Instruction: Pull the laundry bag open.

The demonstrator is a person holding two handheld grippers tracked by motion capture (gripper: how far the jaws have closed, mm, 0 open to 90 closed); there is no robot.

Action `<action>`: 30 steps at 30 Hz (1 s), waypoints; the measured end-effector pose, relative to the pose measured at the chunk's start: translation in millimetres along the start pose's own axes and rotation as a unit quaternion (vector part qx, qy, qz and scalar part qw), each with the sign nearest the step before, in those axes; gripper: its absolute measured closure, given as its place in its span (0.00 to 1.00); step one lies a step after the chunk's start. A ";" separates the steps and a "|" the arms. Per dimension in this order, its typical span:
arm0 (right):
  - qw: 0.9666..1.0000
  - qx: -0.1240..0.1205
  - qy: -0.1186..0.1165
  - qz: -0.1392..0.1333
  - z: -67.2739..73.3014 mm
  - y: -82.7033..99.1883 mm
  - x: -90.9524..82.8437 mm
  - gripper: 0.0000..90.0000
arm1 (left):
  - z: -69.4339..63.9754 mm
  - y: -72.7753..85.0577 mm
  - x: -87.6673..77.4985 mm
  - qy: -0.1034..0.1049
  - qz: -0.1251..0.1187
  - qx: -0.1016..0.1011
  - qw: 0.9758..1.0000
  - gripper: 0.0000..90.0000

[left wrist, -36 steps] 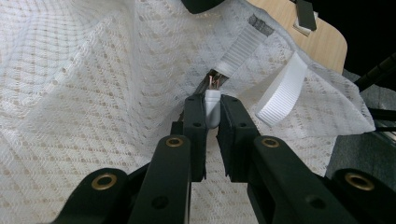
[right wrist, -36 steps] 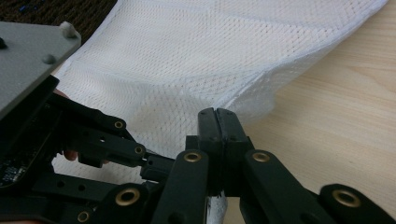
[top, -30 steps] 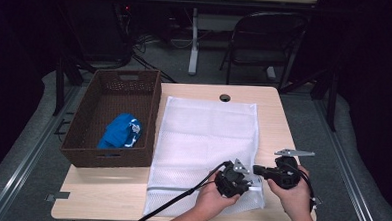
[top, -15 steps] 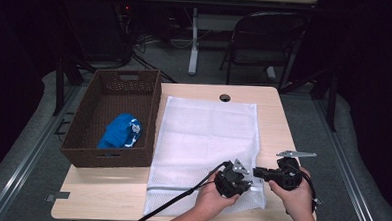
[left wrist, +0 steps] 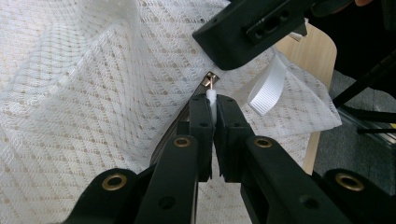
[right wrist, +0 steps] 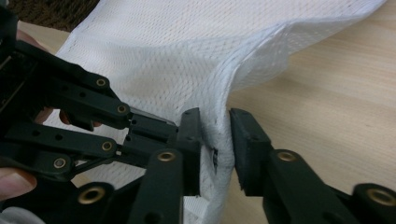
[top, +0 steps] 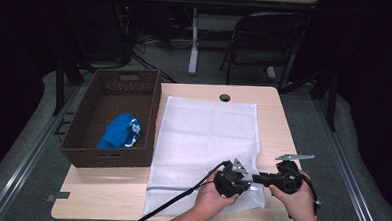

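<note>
One white mesh laundry bag [top: 207,141] is spread flat on the wooden table [top: 274,101], just beside one brown wicker basket [top: 82,150] that stands at the bag's left edge. One blue garment [top: 120,131] is seen lying inside that basket. One folding chair [top: 264,41] is placed on the floor well beyond the bag's far edge.

Two grippers are held at the bag's near right corner, tips turned toward each other and nearly meeting. The left gripper [top: 233,178] is gripped from below by the left hand [top: 211,197], its cable trailed back across the bag's near edge. Its jaws are pressed almost fully together, and in the left gripper view a small white zipper pull [left wrist: 211,97] is pinched between the left gripper's [left wrist: 211,105] tips, with the zipper's metal slider [left wrist: 210,80] just beyond it and a white ribbon loop [left wrist: 268,88] beside it on the mesh.

The right gripper [top: 263,179] is held level by the right hand [top: 296,199], pointed toward the bag. Its jaws have just been opening and are parted a little; in the right gripper view a raised fold of the bag's edge [right wrist: 217,135] stands between the right gripper's [right wrist: 215,128] pads, touched by the left pad, while a gap is seen at the other pad.
</note>
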State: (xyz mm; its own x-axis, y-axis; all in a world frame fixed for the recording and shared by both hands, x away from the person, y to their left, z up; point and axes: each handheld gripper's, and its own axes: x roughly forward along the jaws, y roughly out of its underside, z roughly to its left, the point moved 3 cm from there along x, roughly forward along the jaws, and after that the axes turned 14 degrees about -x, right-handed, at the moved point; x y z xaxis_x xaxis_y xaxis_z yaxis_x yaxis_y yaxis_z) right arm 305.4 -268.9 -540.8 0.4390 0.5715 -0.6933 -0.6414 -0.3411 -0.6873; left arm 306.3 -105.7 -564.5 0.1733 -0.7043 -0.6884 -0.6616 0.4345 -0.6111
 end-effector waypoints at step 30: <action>1.000 0.000 -0.024 -0.013 5.9 -1.9 -1.1 0.94 | 2.5 1.0 -10.7 0.005 -0.025 -0.016 1.000 0.95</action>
State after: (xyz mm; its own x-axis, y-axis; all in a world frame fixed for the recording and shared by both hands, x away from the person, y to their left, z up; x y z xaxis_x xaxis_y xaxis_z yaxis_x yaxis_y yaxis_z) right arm 302.4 -264.5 -537.4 0.4249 0.6151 -0.6642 -0.6303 -0.3256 -0.7048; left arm 305.6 -96.3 -558.7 0.2003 -0.7302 -0.6532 -0.6751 0.3803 -0.6321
